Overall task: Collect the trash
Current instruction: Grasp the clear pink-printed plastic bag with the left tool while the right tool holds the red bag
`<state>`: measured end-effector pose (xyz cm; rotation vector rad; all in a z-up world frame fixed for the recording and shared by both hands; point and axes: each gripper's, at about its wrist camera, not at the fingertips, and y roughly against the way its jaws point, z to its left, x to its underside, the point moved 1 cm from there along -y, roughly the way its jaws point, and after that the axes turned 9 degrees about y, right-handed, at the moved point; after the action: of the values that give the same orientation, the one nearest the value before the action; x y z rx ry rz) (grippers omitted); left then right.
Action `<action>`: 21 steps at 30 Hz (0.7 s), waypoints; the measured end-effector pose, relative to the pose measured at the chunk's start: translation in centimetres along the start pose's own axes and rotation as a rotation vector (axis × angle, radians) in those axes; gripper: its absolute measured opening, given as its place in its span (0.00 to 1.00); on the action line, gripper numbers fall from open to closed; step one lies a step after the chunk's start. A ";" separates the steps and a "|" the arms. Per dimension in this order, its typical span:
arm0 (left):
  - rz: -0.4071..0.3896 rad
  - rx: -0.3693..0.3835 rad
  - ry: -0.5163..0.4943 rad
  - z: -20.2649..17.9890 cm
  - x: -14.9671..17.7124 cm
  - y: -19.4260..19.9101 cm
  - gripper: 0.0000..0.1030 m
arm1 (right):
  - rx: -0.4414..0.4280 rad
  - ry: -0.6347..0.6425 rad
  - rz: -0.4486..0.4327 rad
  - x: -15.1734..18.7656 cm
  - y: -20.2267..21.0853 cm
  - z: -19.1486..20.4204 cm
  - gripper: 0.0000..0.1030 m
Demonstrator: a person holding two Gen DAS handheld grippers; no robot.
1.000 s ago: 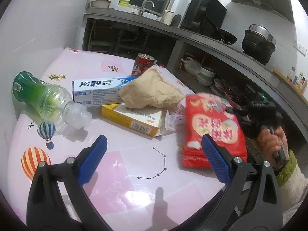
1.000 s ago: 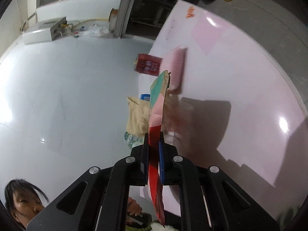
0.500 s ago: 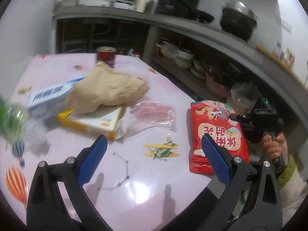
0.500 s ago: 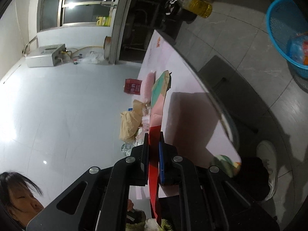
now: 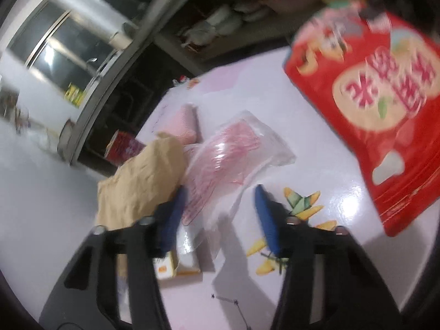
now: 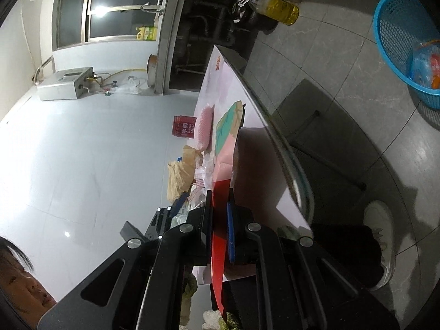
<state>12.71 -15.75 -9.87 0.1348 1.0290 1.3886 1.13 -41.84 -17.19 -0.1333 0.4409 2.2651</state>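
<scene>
My right gripper (image 6: 218,220) is clamped tight on the red snack bag (image 5: 379,104). I hold the bag by its edge so it hangs free, up off the pink table (image 5: 324,165). That way I can carry it away without dragging it over the other trash.

My left gripper (image 5: 220,214) is closing right now. The clear plastic bag with pink print (image 5: 233,151) lies between its blue fingers (image 5: 265,220), at its near end. I cannot tell yet if the pads are pressing on it. I come in low so the fingers can pinch the thin, floppy plastic.

Just beside it sit a crumpled brown paper bag (image 5: 143,178), a red can (image 5: 123,148) and a pink sponge (image 5: 187,123). The blue basket (image 6: 398,35) on the floor already has some trash in it, so I think that is where these go.
</scene>
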 end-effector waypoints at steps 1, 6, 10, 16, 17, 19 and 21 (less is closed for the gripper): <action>0.006 -0.008 -0.013 -0.3 -0.2 -0.2 0.27 | -0.001 -0.001 -0.001 -0.1 0.1 -0.2 0.08; 0.008 0.031 0.037 0.0 -1.0 0.4 0.00 | -0.014 -0.011 -0.007 0.0 0.2 -0.8 0.08; -0.024 0.043 0.072 0.2 -1.3 2.0 0.00 | -0.022 -0.014 -0.013 0.0 0.5 -1.1 0.08; -0.054 0.147 0.190 0.5 -1.7 5.4 0.00 | -0.023 -0.012 -0.041 0.2 1.5 -1.0 0.09; -0.059 0.179 0.222 0.7 -1.8 6.1 0.00 | -0.024 -0.014 -0.046 0.3 1.7 -1.0 0.09; -0.063 0.221 0.275 1.0 -1.7 7.1 0.00 | -0.033 -0.020 -0.054 0.4 2.0 -1.1 0.09; -0.058 0.267 0.343 1.8 -1.7 7.5 0.00 | -0.040 -0.021 -0.057 0.6 2.3 -1.1 0.09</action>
<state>8.60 -14.48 -3.24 0.0627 1.4923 1.2414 -0.99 -43.19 -17.74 -0.1406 0.3762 2.2181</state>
